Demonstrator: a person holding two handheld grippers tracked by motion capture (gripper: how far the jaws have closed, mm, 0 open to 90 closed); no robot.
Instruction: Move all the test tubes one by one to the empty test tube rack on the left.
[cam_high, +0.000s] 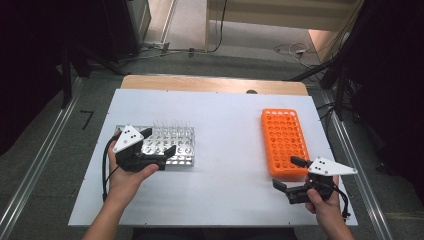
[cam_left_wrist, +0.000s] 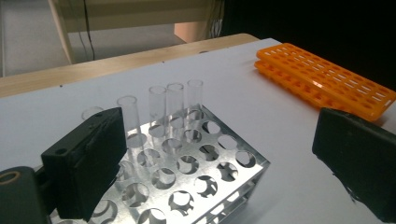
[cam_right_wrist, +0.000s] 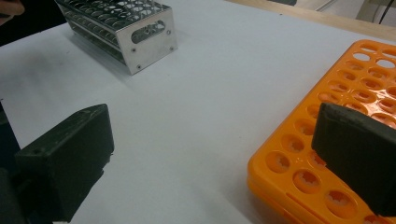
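A shiny metal tube rack (cam_high: 182, 145) (cam_left_wrist: 196, 172) (cam_right_wrist: 135, 32) stands at the left of the white board. Several clear glass tubes (cam_left_wrist: 175, 105) (cam_high: 172, 127) stand upright along its far rows. My left gripper (cam_high: 160, 141) (cam_left_wrist: 217, 130) hovers over the rack's near left part, open, with nothing between its jaws. An empty orange tube rack (cam_high: 284, 140) (cam_left_wrist: 327, 79) (cam_right_wrist: 299, 154) lies at the right. My right gripper (cam_high: 286, 172) (cam_right_wrist: 215, 116) stands open at the orange rack's near end, one jaw above its corner, the other over the bare board.
The white board (cam_high: 225, 130) covers a wooden table whose far edge (cam_high: 215, 82) shows behind it. Open board lies between the two racks. Cables and dark stands lie on the floor beyond the table and along the right side.
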